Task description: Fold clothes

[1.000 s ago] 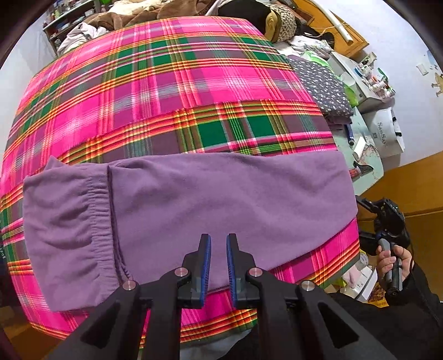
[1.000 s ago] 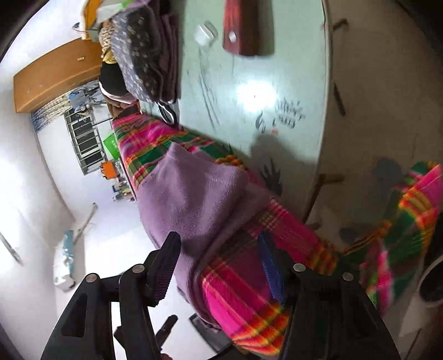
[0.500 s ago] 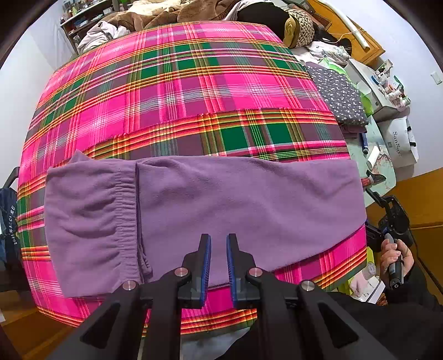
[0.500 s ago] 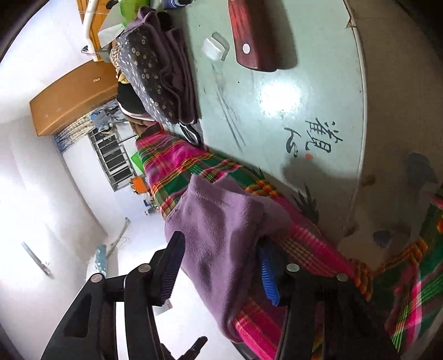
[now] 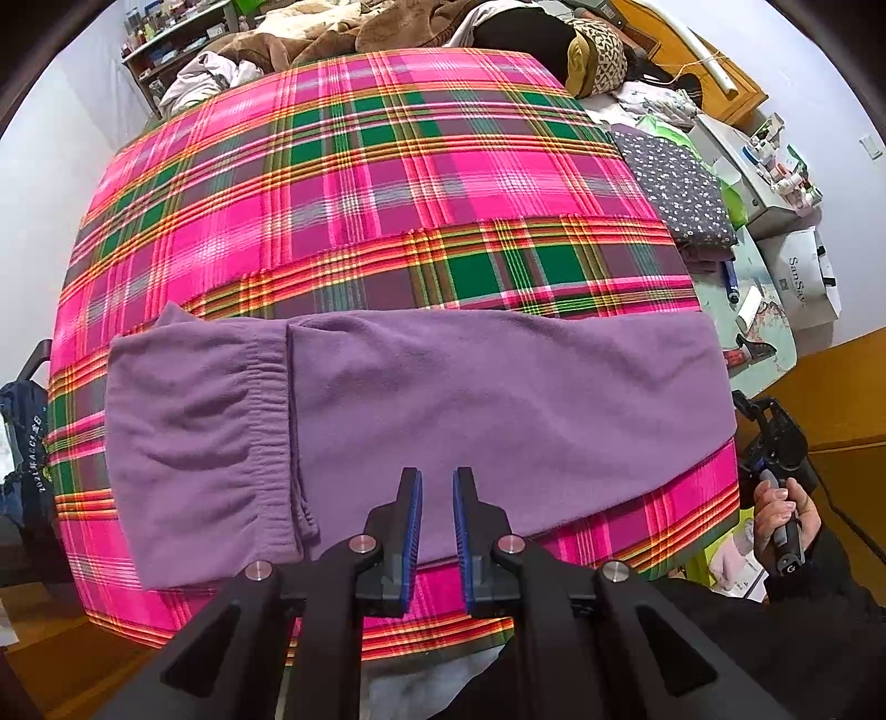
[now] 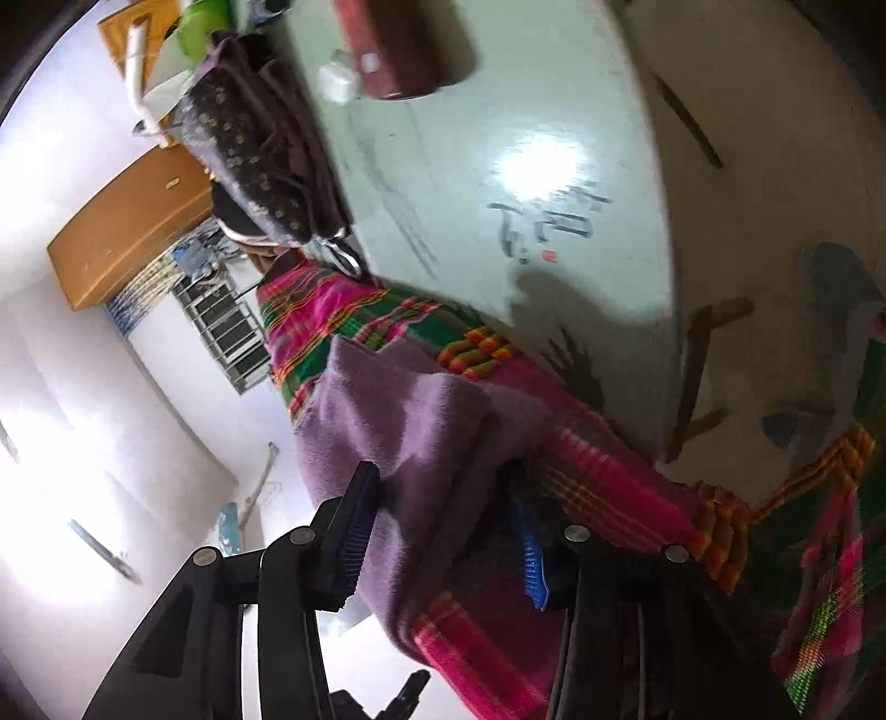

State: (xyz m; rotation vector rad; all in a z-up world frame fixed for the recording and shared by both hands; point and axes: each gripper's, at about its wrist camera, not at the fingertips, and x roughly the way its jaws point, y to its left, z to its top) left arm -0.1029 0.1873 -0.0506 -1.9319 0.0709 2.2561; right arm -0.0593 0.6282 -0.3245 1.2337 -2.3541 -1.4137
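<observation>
Left gripper (image 5: 437,487) points straight down over the near edge of the purple pants (image 5: 498,399), its jaws a narrow slit apart with nothing between them, hanging above the cloth and not touching it. Pants lie flat and folded across the near part of the plaid blanket (image 5: 360,183), elastic waistband (image 5: 266,421) to the left, one layer lapped over it, the far fold edge running straight left to right. Pants' right end reaches the blanket's right edge.

Right gripper (image 6: 443,498) comes in nearly level at that right end; its jaws are closing with the bunched purple cloth (image 6: 410,421) between them. Left pad (image 6: 360,515) is against the fabric; right blue pad (image 6: 531,559) sits just under the fold, partly hidden, so can't tell if it presses yet. Frame is motion-blurred. From the left view the person's right hand (image 5: 783,515) grips the right gripper's handle at the blanket's right corner, dark sleeve (image 5: 775,637) below.

Beyond the pants' end: pale green table (image 6: 498,138) touching the blanket edge, black brush writing on its top, a dark red object (image 6: 398,50) and small white thing (image 6: 335,83) further back. Dotted dark folded cloth (image 5: 675,188) stacked at the table's far end, beside the blanket. White bag (image 5: 803,277) and white box (image 5: 742,171) right of it. Far end of bed: brown bedding (image 5: 310,39), black and patterned pillows (image 5: 598,50), shelf (image 5: 166,50) at far left.
</observation>
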